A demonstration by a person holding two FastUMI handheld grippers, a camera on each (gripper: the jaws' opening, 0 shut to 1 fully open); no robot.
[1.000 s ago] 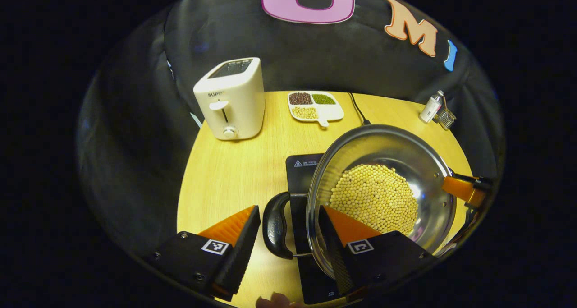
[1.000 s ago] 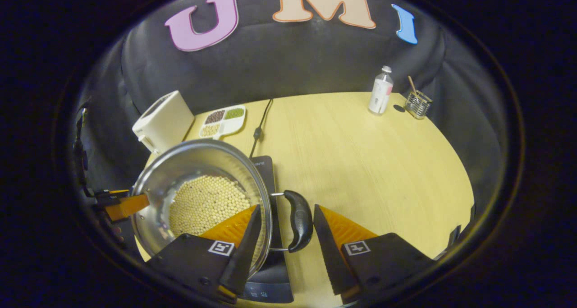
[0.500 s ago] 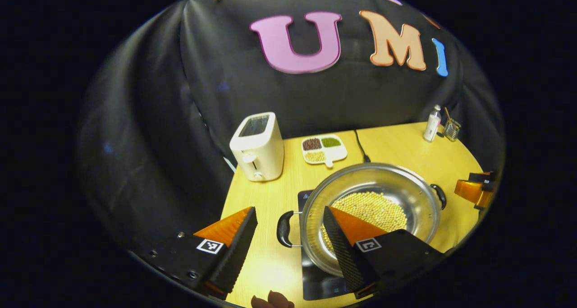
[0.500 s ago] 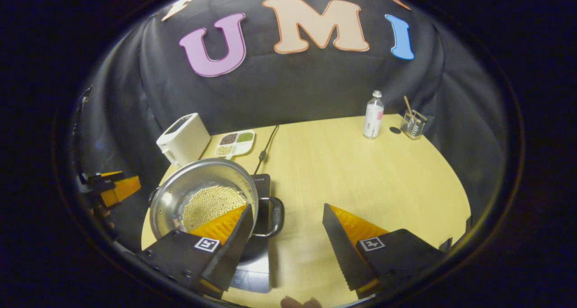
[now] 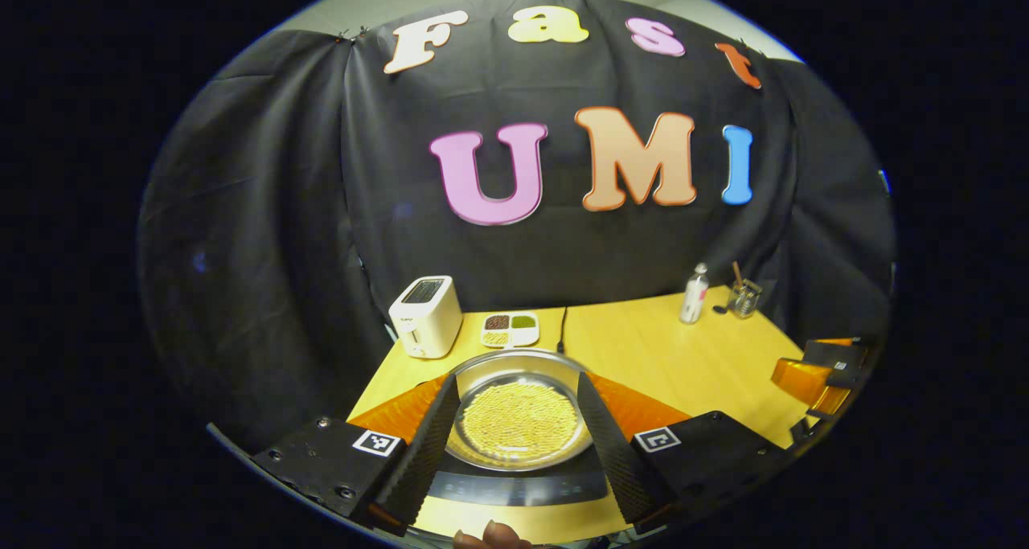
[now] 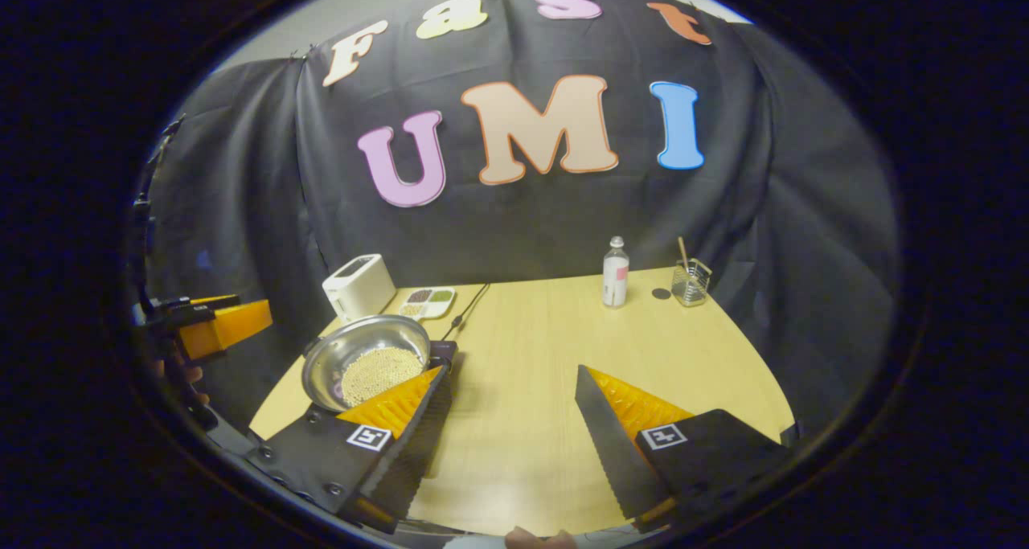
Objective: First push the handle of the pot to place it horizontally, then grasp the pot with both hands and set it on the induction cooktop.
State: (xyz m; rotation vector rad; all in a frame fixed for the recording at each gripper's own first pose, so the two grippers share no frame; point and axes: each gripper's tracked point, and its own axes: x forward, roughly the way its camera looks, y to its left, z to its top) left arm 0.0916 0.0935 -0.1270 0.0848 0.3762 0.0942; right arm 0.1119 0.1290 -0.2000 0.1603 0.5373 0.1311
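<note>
A steel pot [image 5: 518, 416] holding yellow beans rests on the black induction cooktop [image 5: 514, 486] near the table's front edge. In the left gripper view my left gripper [image 5: 516, 378] is open and held back above the pot, its fingers covering both sides of it. My right gripper [image 5: 820, 368] hangs off to the right there. In the right gripper view the pot [image 6: 366, 360] and cooktop [image 6: 444, 348] lie ahead on the left. My right gripper [image 6: 511, 372] is open over bare table, holding nothing. My left gripper [image 6: 217, 324] hovers at the far left.
On the wooden table [image 5: 643, 356] stand a white toaster [image 5: 424, 316], a divided dish of beans [image 5: 510, 329], a bottle [image 5: 695, 293] and a glass holder [image 5: 744, 298]. A black cable [image 5: 561, 332] runs back from the cooktop.
Both grippers have drawn back and up from the pot's handles, which they straddled a second ago. The pot stays on the cooktop and now looks small and far off.
</note>
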